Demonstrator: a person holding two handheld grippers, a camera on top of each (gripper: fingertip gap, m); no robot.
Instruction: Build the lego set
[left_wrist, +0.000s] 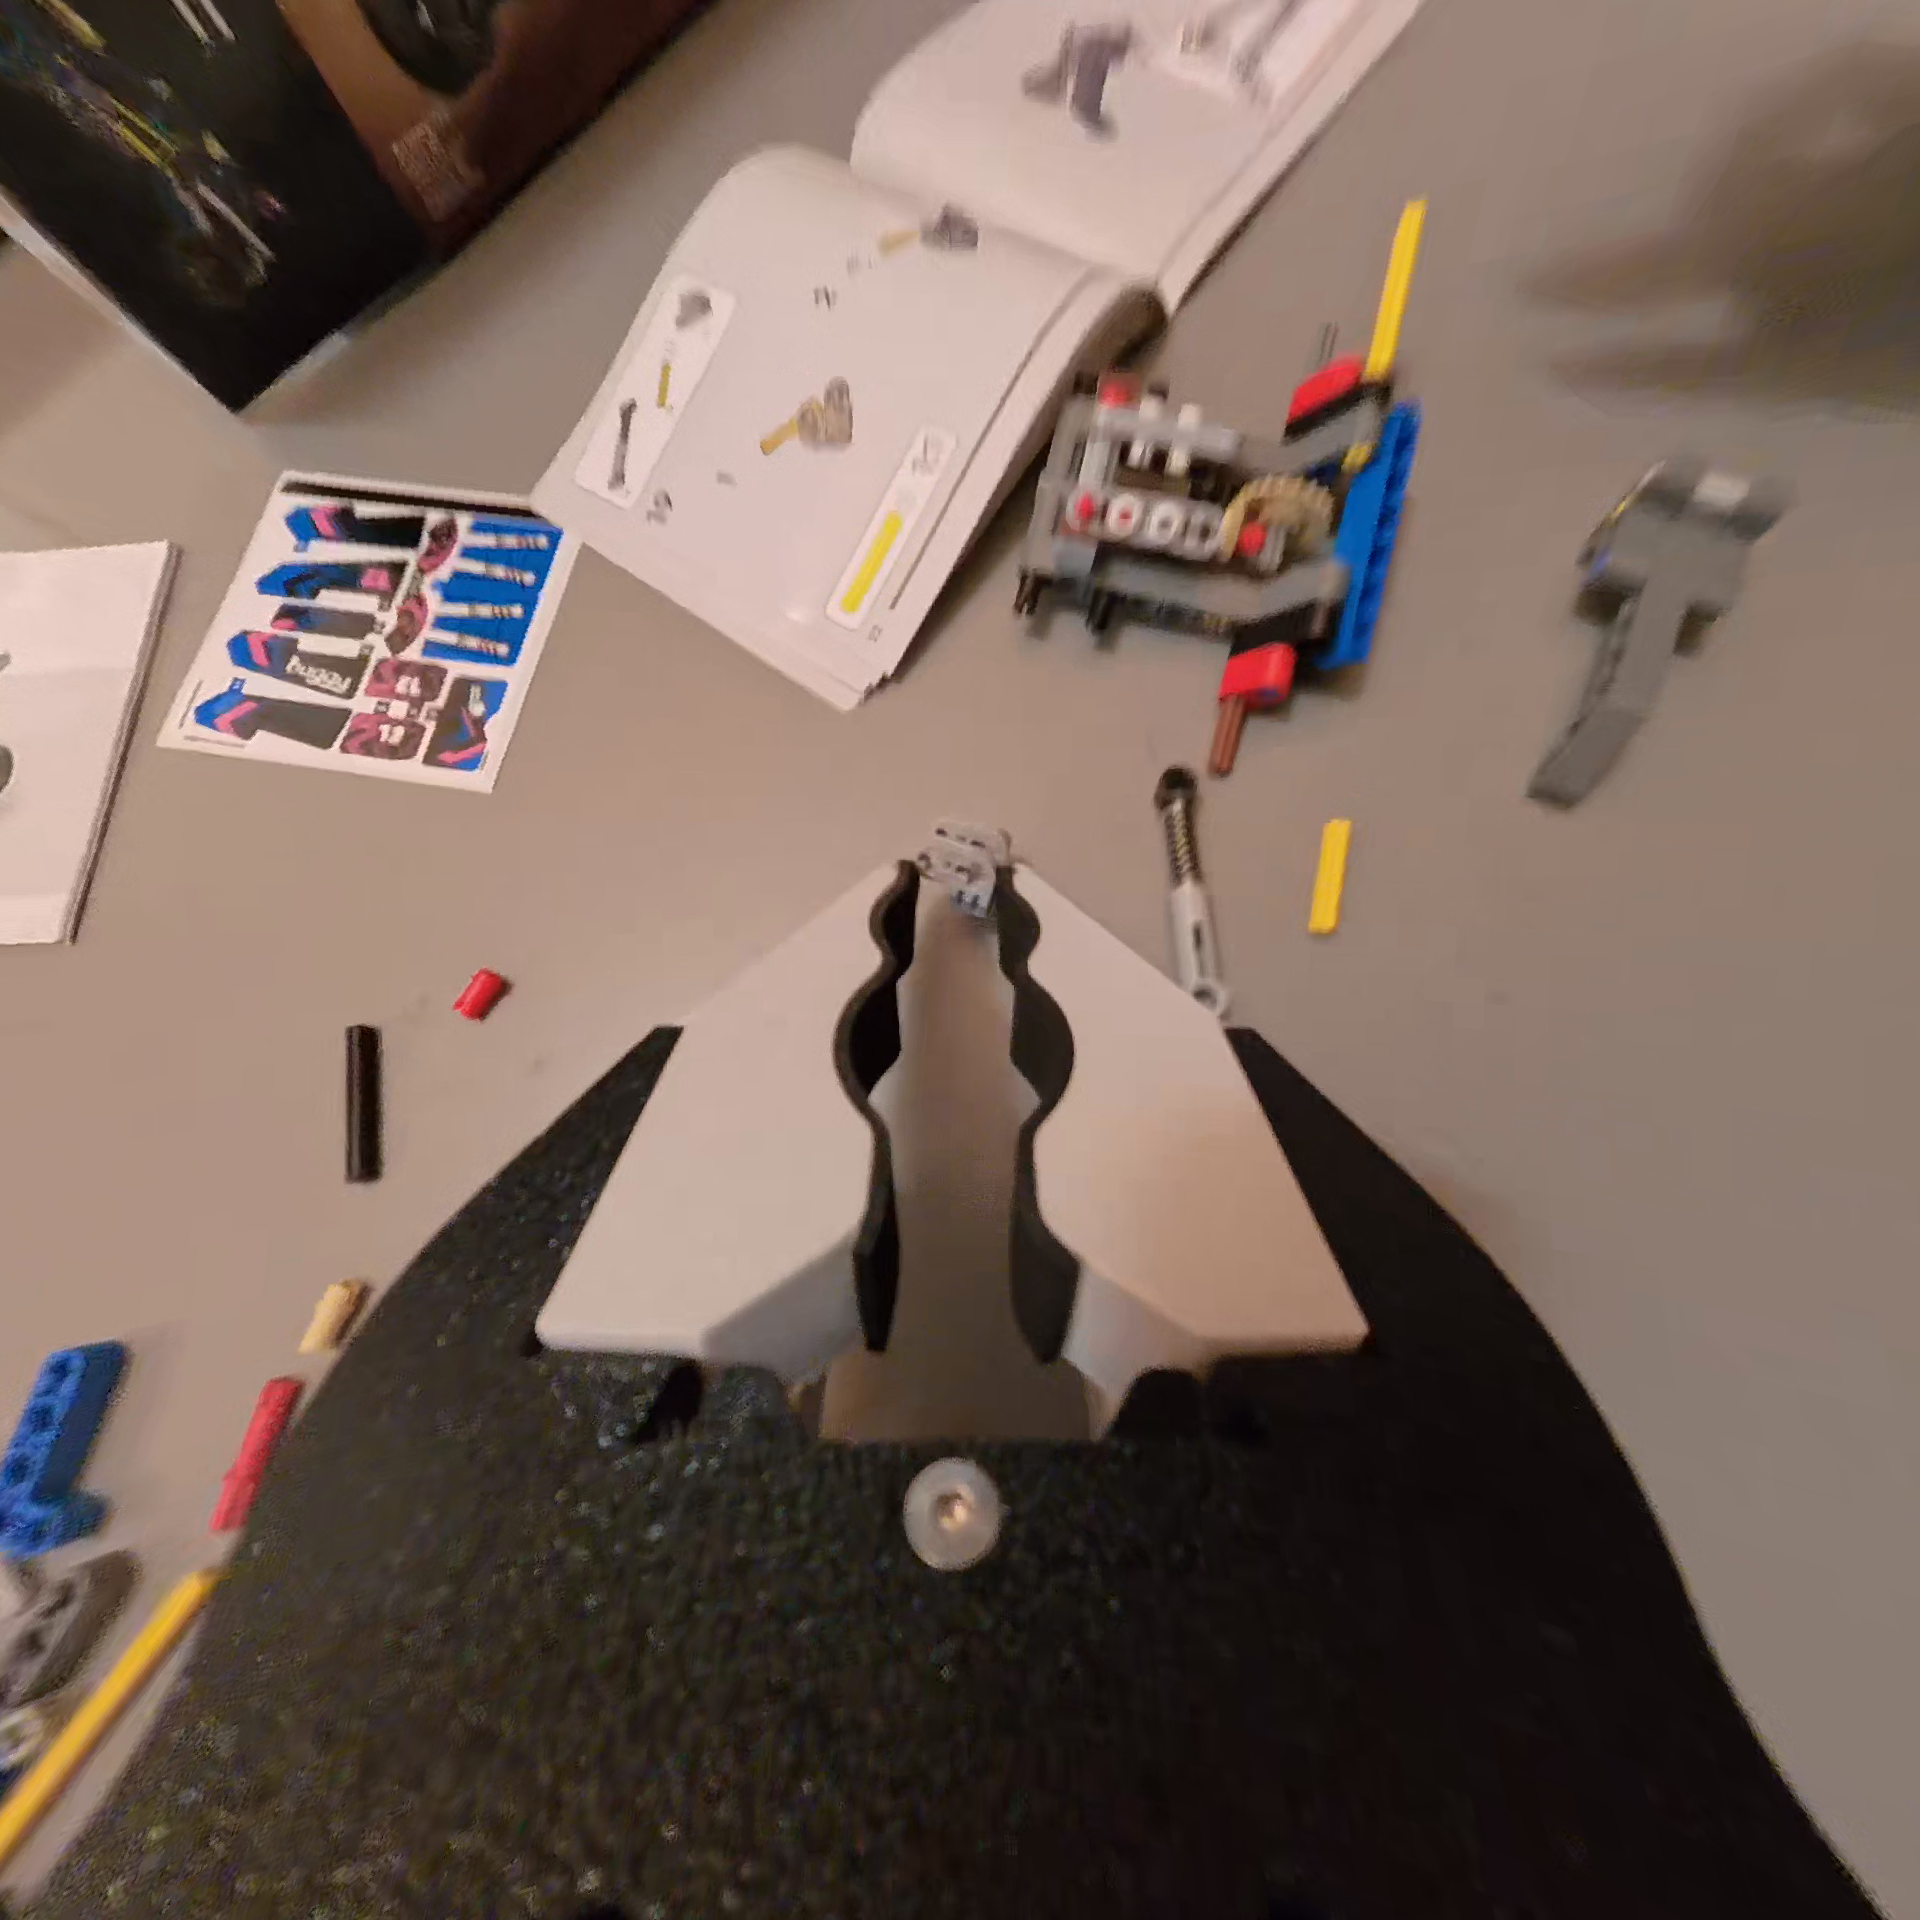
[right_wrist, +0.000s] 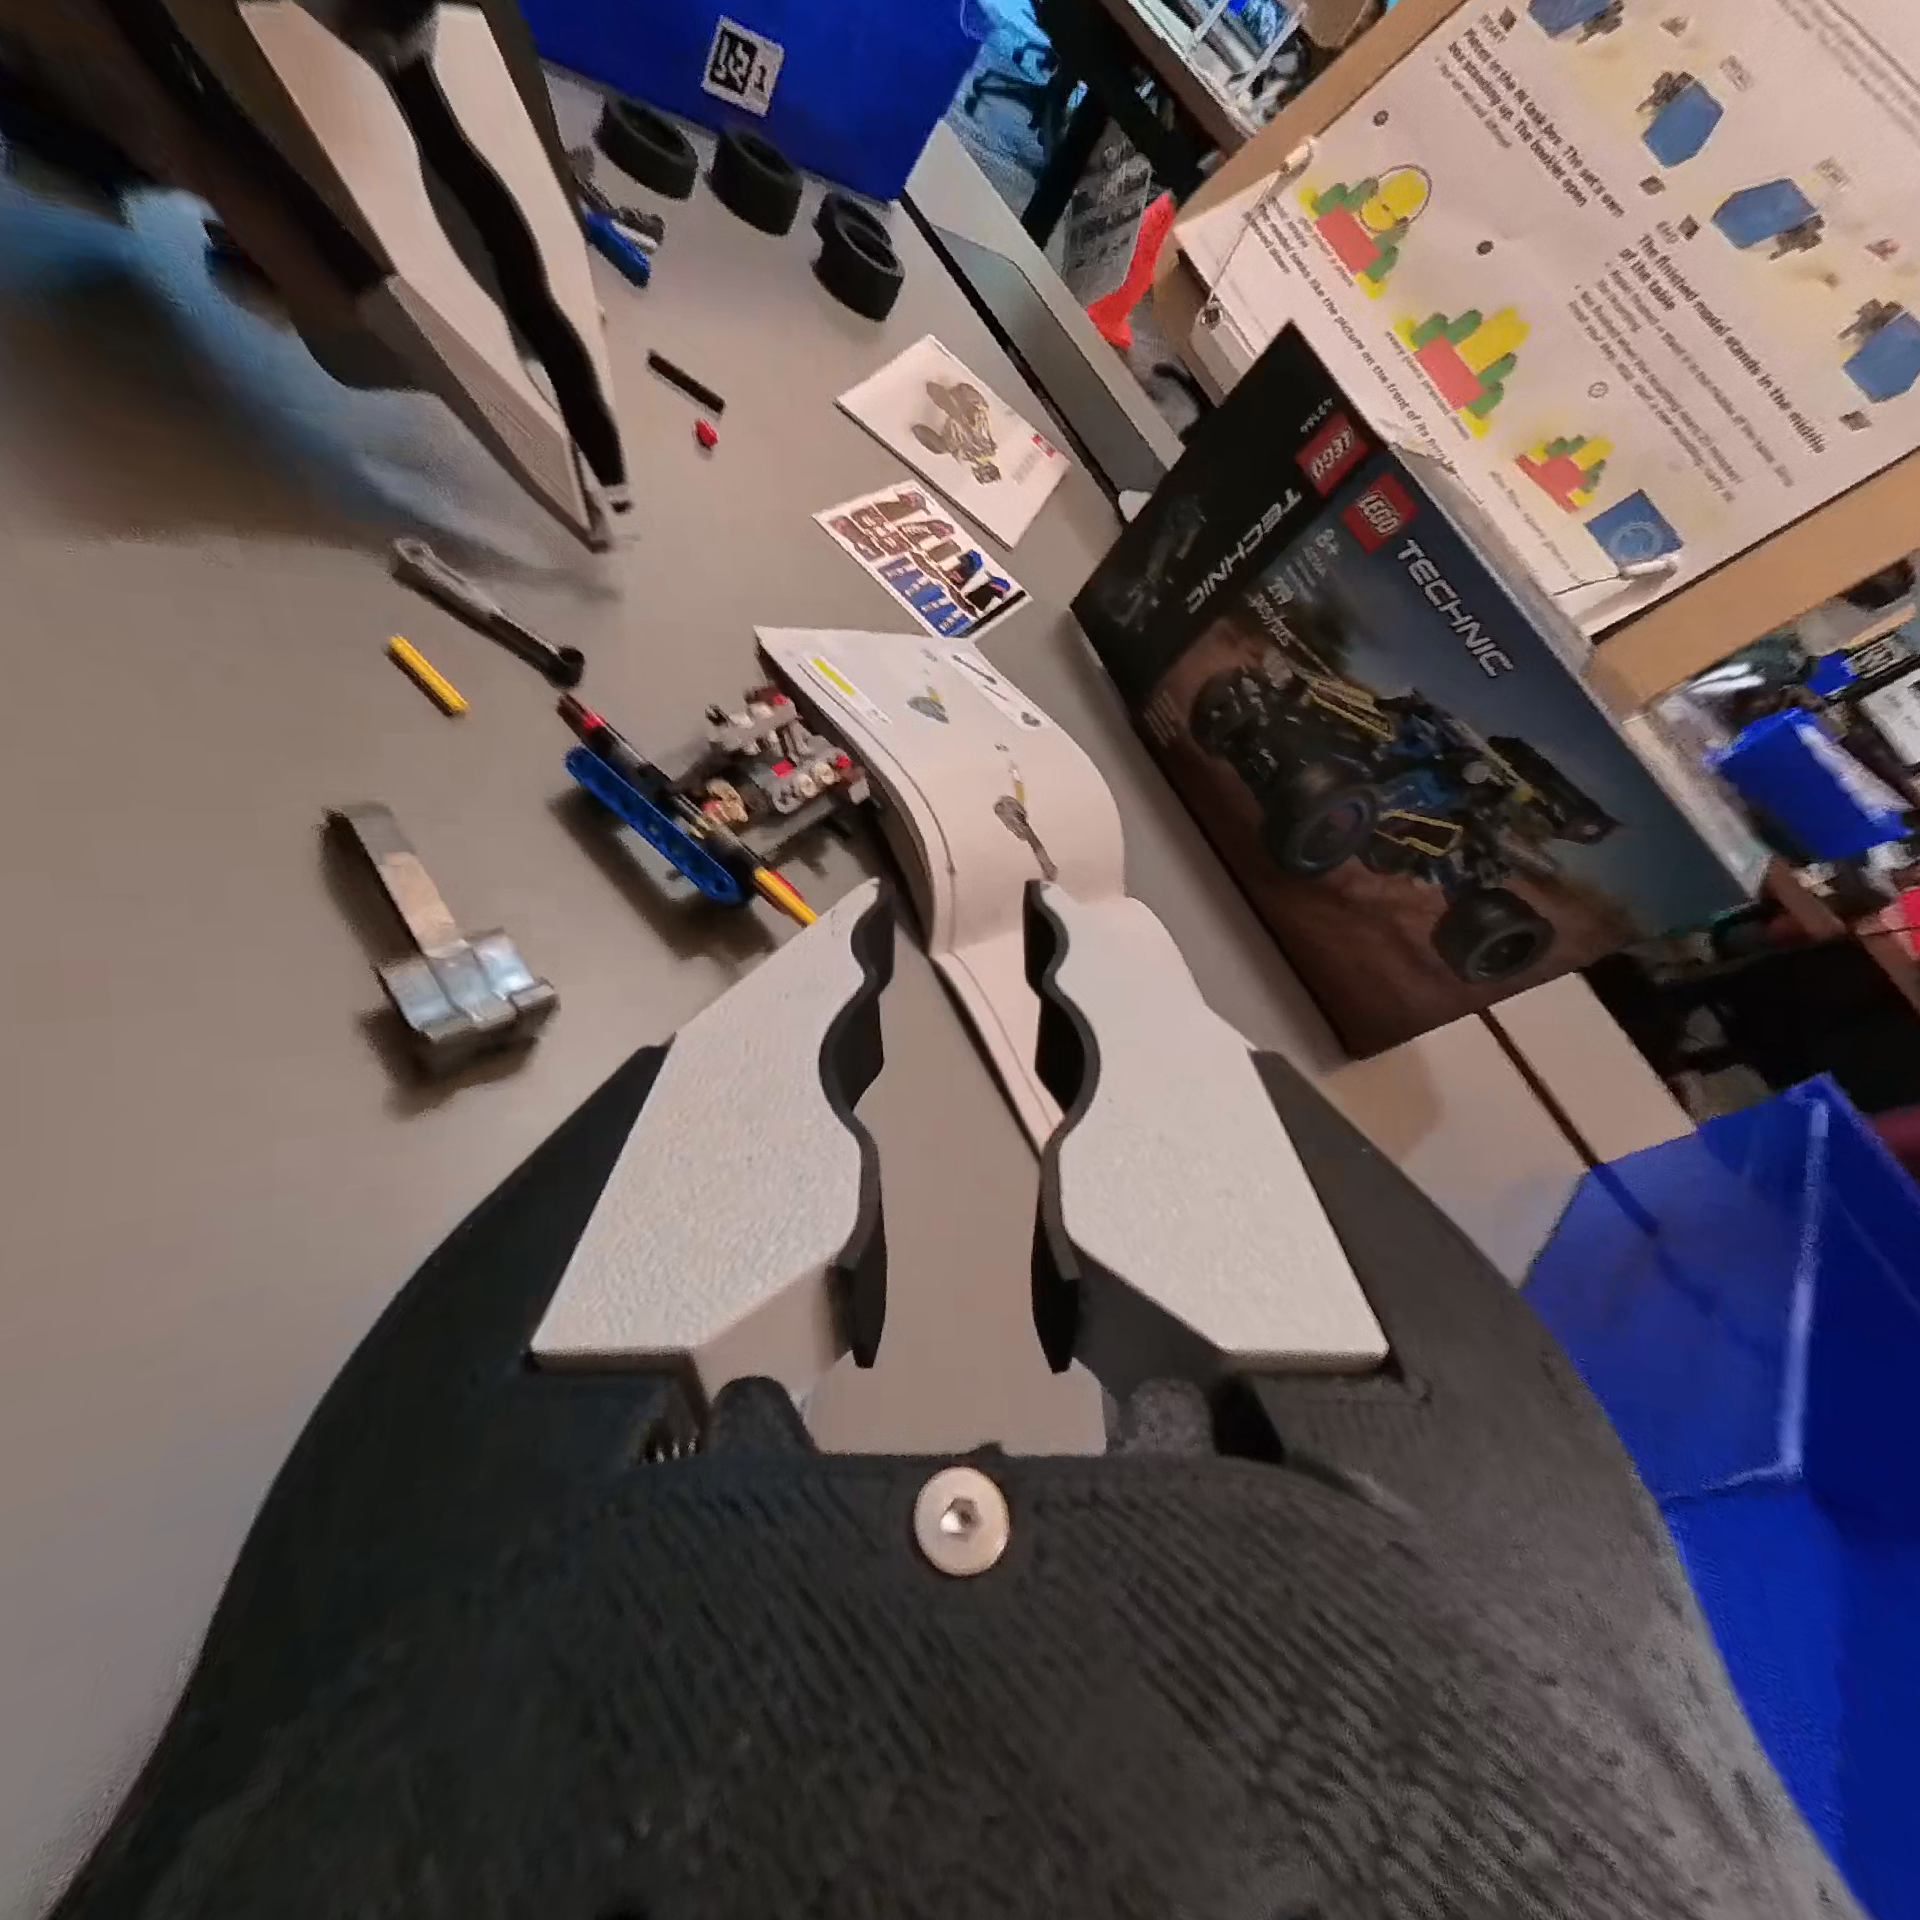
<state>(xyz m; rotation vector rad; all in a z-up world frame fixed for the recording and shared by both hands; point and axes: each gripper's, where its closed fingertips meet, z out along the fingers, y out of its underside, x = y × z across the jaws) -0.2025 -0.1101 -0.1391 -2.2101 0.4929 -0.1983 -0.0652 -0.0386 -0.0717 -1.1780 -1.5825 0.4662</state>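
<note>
My left gripper (left_wrist: 961, 875) is shut at its tips on a small grey connector with a blue pin (left_wrist: 966, 868), just above the grey table. The part-built chassis (left_wrist: 1216, 520), grey with a blue beam, red parts and a tan gear, lies ahead to the right, beside the open instruction booklet (left_wrist: 831, 416). My right gripper (right_wrist: 954, 900) is open and empty, above the table in front of the booklet (right_wrist: 966, 790). The chassis (right_wrist: 717, 810) lies to its left. The left gripper (right_wrist: 499, 312) shows at the top left there.
Loose parts lie around: shock absorber (left_wrist: 1184, 883), short yellow axle (left_wrist: 1330, 873), grey panel (left_wrist: 1642, 623), black axle (left_wrist: 362, 1101), red bush (left_wrist: 480, 992), blue beam (left_wrist: 52, 1434). Sticker sheet (left_wrist: 374, 623), set box (right_wrist: 1351, 727), tyres (right_wrist: 758, 177) and a blue bin (right_wrist: 1766, 1351) ring the table. The left gripper's tips are roughly 20 centimetres from the right gripper's.
</note>
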